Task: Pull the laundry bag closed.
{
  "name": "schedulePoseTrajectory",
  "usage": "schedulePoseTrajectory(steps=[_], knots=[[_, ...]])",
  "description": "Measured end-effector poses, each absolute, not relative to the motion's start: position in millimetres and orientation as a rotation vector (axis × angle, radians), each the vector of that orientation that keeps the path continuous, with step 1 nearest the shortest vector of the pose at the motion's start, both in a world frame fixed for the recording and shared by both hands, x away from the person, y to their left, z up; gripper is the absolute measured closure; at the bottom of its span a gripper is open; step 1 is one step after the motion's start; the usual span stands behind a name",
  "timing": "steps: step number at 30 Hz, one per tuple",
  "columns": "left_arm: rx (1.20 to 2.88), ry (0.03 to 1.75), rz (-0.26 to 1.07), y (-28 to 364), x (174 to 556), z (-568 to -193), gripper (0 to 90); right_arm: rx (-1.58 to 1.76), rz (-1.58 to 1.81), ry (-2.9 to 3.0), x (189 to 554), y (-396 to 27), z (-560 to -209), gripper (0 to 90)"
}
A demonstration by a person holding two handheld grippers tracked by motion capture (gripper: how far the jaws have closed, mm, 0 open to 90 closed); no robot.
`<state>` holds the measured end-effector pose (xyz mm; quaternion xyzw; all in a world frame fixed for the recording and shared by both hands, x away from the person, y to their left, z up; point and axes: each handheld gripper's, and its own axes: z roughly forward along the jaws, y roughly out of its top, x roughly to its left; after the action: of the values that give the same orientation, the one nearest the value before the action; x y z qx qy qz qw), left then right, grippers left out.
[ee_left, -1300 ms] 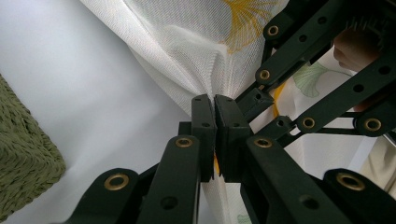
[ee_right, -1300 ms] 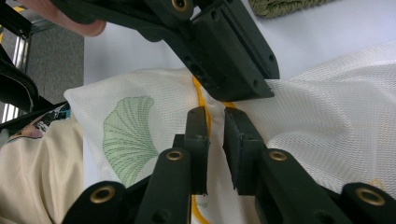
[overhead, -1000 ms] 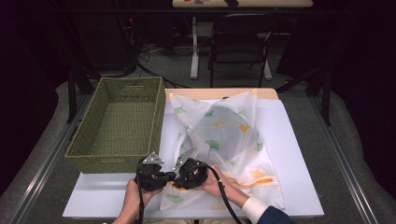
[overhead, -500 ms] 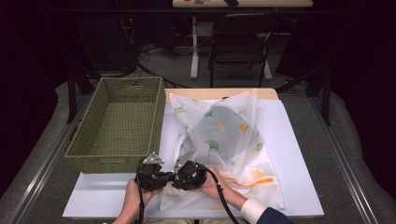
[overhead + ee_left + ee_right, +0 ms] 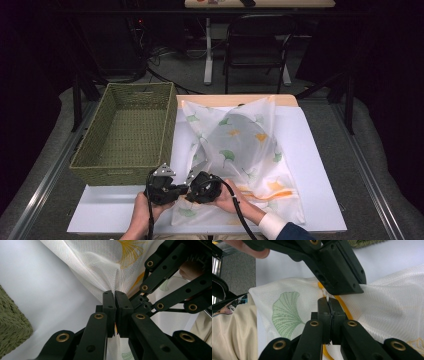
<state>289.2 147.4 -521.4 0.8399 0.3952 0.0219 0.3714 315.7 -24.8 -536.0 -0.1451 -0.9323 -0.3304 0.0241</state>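
A white mesh bag [image 5: 240, 145] printed with green and yellow ginkgo leaves lies spread on the white board [image 5: 310, 165]. At its near left corner the two grippers meet tip to tip. My left gripper [image 5: 181, 189] [image 5: 115, 293] is shut on a bunched fold of the mesh [image 5: 100, 267]. My right gripper [image 5: 193, 187] [image 5: 328, 301] has just been closing and is now shut on the bag's orange cord [image 5: 342, 302] at the hem, directly under the left gripper's jaws [image 5: 342, 272]. The right gripper's linkage [image 5: 175, 277] crosses the left gripper view.
A green woven basket [image 5: 172, 125] stands at the left, its long side against the bag's left edge. The person's hands [image 5: 145, 212] and a dark sleeve [image 5: 290, 232] come in at the table's near edge. A chair [image 5: 255, 45] stands beyond the table.
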Motion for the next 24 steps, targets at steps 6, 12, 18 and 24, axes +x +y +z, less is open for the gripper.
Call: schedulePoseTrajectory(steps=[6,12,18,24], knots=[[2.158,1.009,0.066,147.7,288.3,-520.8,88.1,-0.491,-0.981,-2.896,316.4,-25.0,-536.3,89.8],[2.165,1.002,0.073,149.1,288.2,-520.4,88.1,-0.525,-0.952,-2.899,318.4,-27.3,-535.9,89.8],[2.157,1.01,0.086,152.0,288.1,-519.4,88.1,-0.6,-0.887,-2.901,321.5,-31.7,-537.6,89.9],[2.167,1.001,0.092,155.3,289.3,-519.0,87.9,-0.619,-0.87,-2.919,322.9,-36.5,-536.1,89.8]])
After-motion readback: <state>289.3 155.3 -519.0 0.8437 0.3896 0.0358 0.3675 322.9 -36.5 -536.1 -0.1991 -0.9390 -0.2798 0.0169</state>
